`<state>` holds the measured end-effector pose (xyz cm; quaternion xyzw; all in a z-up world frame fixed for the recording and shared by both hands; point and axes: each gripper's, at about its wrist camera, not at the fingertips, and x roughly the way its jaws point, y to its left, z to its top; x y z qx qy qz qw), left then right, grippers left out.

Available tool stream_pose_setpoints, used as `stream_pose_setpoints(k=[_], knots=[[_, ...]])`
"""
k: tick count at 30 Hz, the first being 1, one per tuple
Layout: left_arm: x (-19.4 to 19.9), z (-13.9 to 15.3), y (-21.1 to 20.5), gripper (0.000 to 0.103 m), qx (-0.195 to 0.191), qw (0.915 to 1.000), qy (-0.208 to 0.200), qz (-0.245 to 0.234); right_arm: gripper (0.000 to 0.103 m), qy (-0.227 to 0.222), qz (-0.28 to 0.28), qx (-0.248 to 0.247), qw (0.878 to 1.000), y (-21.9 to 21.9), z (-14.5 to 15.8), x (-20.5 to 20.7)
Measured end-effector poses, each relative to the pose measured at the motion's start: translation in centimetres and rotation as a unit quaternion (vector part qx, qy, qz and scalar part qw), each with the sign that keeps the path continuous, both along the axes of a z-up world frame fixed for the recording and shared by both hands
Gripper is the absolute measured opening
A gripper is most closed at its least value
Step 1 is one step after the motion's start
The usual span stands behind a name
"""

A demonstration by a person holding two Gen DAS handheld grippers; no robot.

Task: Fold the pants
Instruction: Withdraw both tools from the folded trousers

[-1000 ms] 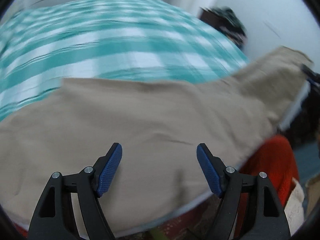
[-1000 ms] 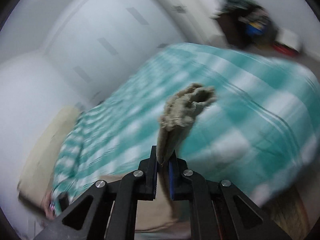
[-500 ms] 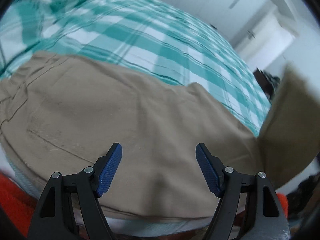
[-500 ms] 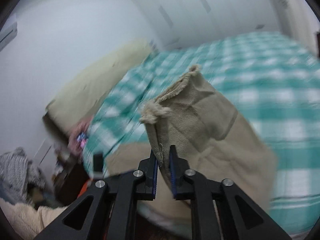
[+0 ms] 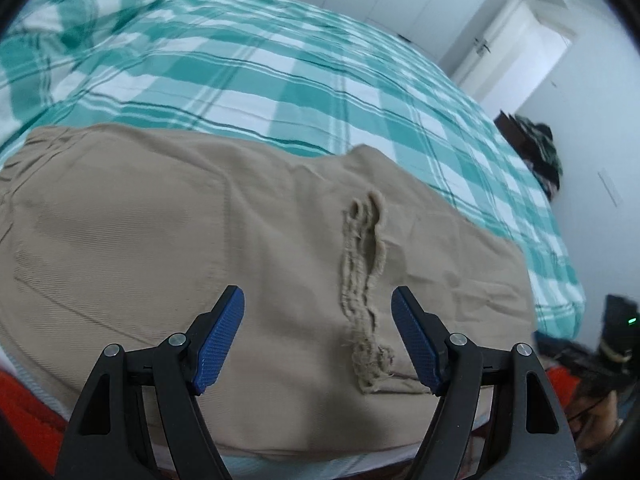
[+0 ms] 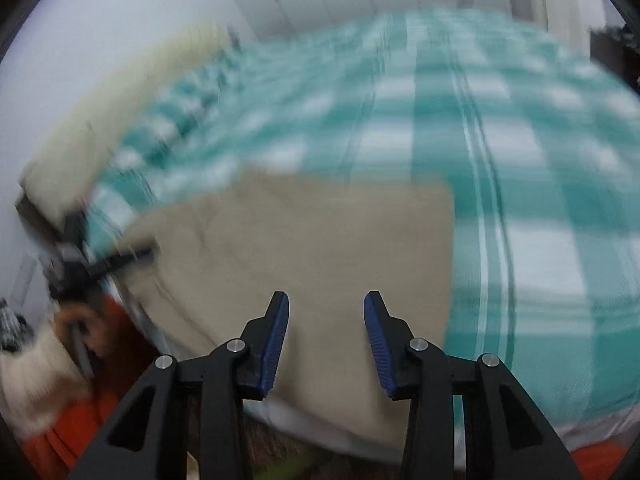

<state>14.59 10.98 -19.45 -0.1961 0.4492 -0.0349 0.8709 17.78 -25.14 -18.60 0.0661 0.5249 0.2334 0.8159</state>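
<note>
Pants (image 5: pixel 168 240) lie crosswise; frayed hem (image 5: pixel 364 280) sits between the wide, empty left gripper (image 5: pixel 318 344); right gripper (image 6: pixel 326 344) opening, empty.

The right gripper (image 6: pixel 326 340), its jaws opening with nothing between them, hangs over tan pants (image 6: pixel 320 232) spread flat at the edge of a bed (image 6: pixel 540 160) covered in a teal-and-white check, in a blurred view with a cream headboard (image 6: pixel 120 104) at left.

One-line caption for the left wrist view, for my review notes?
Open left tongs hover over folded beige cotton pants, frayed hems on top, on a teal-and-white checked bedspread.
</note>
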Motion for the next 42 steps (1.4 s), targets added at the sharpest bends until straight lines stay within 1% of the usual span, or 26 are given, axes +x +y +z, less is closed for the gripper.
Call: stream_pose_setpoints(k=[1,2,4,6,7,9,12,14,16,17,19,20,22,24,26,28,29,30,31,32,34,36,38,39,40,42], knots=[[0.0,0.0,-0.5,0.077,0.006,1.0000,0.001,-0.004,0.040,0.019,-0.004,-0.005,1.000,-0.2,-1.5,-0.2],[-0.2,0.0,-0.9,0.077,0.015,0.9999,0.001,-0.007,0.040,0.022,-0.012,0.004,1.000,-0.6,-2.5,-0.4],[-0.6,0.6,-1.8,0.077,0.036,0.9993,-0.006,-0.011,0.039,0.016,-0.018,0.016,1.000,-1.2,-2.3,-0.5],[-1.0,1.9,-3.1,0.077,0.057,0.9978,-0.029,-0.019,0.039,0.020,-0.008,0.010,1.000,-1.2,-2.3,0.0],[-0.9,2.7,-4.1,0.077,0.062,0.9967,-0.045,-0.027,0.039,0.019,-0.005,0.009,1.000,-1.2,-2.6,0.0],[-0.3,3.4,-5.8,0.077,0.058,0.9952,-0.058,-0.053,0.039,0.019,-0.006,0.007,1.000,-1.3,-2.8,-0.1],[1.3,3.0,-9.2,0.077,0.070,0.9912,-0.043,-0.104,0.039,0.017,-0.003,-0.002,1.000,-0.8,-2.5,-0.1],[2.2,1.2,-10.8,0.076,0.094,0.9881,-0.013,-0.121,0.039,0.014,-0.003,-0.004,1.000,-0.8,-2.4,-0.5],[2.0,-1.4,-11.3,0.075,0.106,0.9863,0.020,-0.125,0.039,0.012,-0.005,-0.002,1.000,-0.5,-2.5,-0.7],[1.4,-1.8,-11.2,0.075,0.108,0.9860,0.014,-0.126,0.039,0.012,-0.006,-0.001,1.000,-0.5,-2.5,-0.6],[0.0,-1.9,-10.7,0.075,0.111,0.9848,-0.017,-0.133,0.039,0.018,-0.020,0.008,1.000,-1.0,-1.6,-0.7],[0.0,-1.8,-10.5,0.075,0.106,0.9851,-0.016,-0.134,0.039,0.022,-0.040,0.025,0.999,-1.5,-0.6,-0.6],[0.1,-1.7,-10.0,0.075,0.092,0.9869,-0.011,-0.132,0.039,0.011,-0.075,0.090,0.993,-2.7,1.9,0.1],[0.2,-1.9,-10.0,0.076,0.093,0.9869,-0.011,-0.132,0.039,-0.002,-0.075,0.103,0.992,-2.2,3.7,1.7],[0.3,-1.9,-10.5,0.076,0.099,0.9858,-0.015,-0.135,0.039,-0.002,-0.051,0.088,0.995,-0.4,4.3,4.2],[0.3,-1.9,-10.5,0.076,0.096,0.9861,-0.017,-0.135,0.040,0.017,-0.038,0.054,0.998,1.1,2.7,6.7],[0.2,-1.9,-10.4,0.076,0.092,0.9865,-0.017,-0.135,0.045,0.033,-0.035,0.024,0.999,1.7,1.0,7.7],[0.1,-1.8,-10.3,0.076,0.089,0.9869,-0.015,-0.134,0.045,0.056,-0.031,-0.005,0.998,2.2,-1.1,8.3],[-0.1,-1.6,-10.1,0.076,0.087,0.9872,-0.014,-0.133,0.044,0.083,-0.026,-0.019,0.996,2.5,-3.4,8.6],[-0.4,-1.2,-9.8,0.076,0.083,0.9878,-0.016,-0.130,0.044,0.081,-0.030,-0.016,0.996,2.4,-4.1,8.5],[-1.1,-0.5,-9.1,0.076,0.075,0.9893,-0.030,-0.121,0.044,0.041,-0.049,-0.007,0.998,2.0,-3.1,7.1],[-1.6,0.5,-8.2,0.076,0.070,0.9908,-0.052,-0.103,0.046,-0.010,-0.065,-0.008,0.998,1.7,-0.9,5.1],[-1.3,1.4,-7.1,0.077,0.080,0.9917,-0.071,-0.071,0.062,-0.055,-0.070,-0.016,0.996,1.5,0.6,3.4],[-1.1,1.9,-6.3,0.078,0.089,0.9917,-0.079,-0.049,0.067,-0.072,-0.075,-0.030,0.994,1.5,0.8,2.7],[-0.6,2.3,-5.3,0.080,0.098,0.9913,-0.086,-0.022,0.072,-0.077,-0.074,-0.043,0.993,1.6,0.5,2.4],[0.9,2.4,-2.9,0.092,0.107,0.9904,-0.083,0.029,0.072,-0.052,-0.060,-0.068,0.994,1.7,-1.7,2.1]])
